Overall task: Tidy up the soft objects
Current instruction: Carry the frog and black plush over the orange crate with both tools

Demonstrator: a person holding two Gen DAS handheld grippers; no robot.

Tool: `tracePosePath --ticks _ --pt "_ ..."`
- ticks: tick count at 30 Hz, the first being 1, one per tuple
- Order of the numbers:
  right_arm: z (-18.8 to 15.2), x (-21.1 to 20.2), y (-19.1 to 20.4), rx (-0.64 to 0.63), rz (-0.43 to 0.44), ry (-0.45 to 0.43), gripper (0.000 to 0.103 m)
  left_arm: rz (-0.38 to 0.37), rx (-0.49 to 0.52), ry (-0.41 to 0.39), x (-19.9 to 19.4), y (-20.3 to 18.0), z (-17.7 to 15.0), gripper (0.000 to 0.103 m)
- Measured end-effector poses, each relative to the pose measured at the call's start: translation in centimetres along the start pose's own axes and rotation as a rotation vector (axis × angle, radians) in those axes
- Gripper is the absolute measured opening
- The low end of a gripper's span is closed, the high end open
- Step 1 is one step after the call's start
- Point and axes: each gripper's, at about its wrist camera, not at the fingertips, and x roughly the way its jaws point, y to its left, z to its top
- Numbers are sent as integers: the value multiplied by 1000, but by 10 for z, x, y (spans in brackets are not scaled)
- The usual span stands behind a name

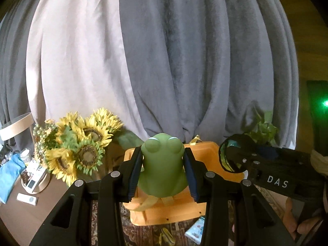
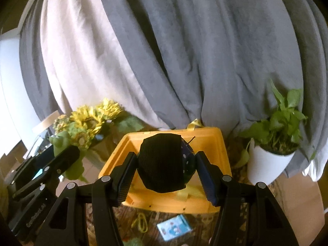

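A green frog toy (image 1: 162,164) with bulging eyes is pinched at its sides by my left gripper (image 1: 163,150), which is shut on it and holds it in the air in front of an orange bin (image 1: 205,149). My right gripper (image 2: 167,155) is shut on a black round soft toy (image 2: 162,164) with a dark blue part on its right, held above the same orange bin (image 2: 215,143). Each gripper shows in the other's view: the right gripper (image 1: 235,149) at the right, the left gripper (image 2: 63,155) at the left with the frog (image 2: 61,141).
Grey and white curtains (image 1: 164,61) hang behind. Sunflowers (image 1: 82,143) stand left of the bin, and a potted plant in a white pot (image 2: 266,164) stands to its right. A small cluttered table (image 1: 30,205) is at far left. A blue-white packet (image 2: 174,227) and a yellow cord (image 2: 141,223) lie on the patterned rug.
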Motion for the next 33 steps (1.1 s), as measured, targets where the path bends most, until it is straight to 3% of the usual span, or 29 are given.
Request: tracePosePath --ticks 8,13,22,33 --pt "27 46 -9 -7 -22 53 60 30 1 61 51 8 11 40" --pt "35 80 -18 15 -26 111 60 16 -11 157 93 13 15 40" --pt "34 142 -31 14 -61 270 60 -8 -46 336 156 20 0 40" --pt "7 203 -43 44 -84 508 60 -22 -47 555 209 22 -25 40"
